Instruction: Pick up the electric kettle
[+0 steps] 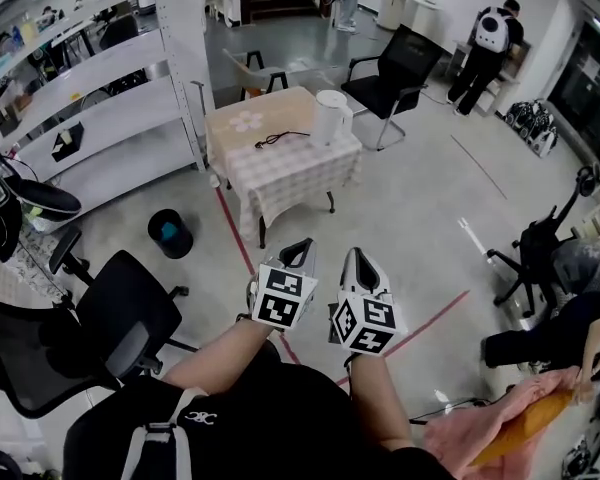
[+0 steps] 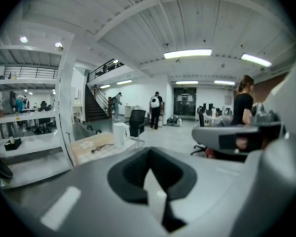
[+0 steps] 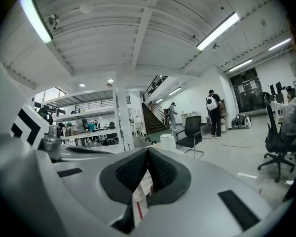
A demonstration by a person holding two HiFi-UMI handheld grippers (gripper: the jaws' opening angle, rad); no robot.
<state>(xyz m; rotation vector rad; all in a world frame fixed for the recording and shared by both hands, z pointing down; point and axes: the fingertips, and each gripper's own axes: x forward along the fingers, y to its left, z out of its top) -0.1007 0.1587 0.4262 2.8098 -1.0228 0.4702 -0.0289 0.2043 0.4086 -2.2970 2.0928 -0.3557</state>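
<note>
The white electric kettle stands upright at the far right corner of a small table with a checked cloth, several steps ahead of me. A black cord lies on the cloth to its left. My left gripper and right gripper are held side by side low in the head view, well short of the table, both shut and empty. The kettle is small and far off in the left gripper view, above the closed left gripper. In the right gripper view the kettle shows just over the closed right gripper.
A black office chair stands close at my left and another behind the table. A dark bin sits on the floor left of the table, beside grey shelving. A person with a backpack stands at the far right.
</note>
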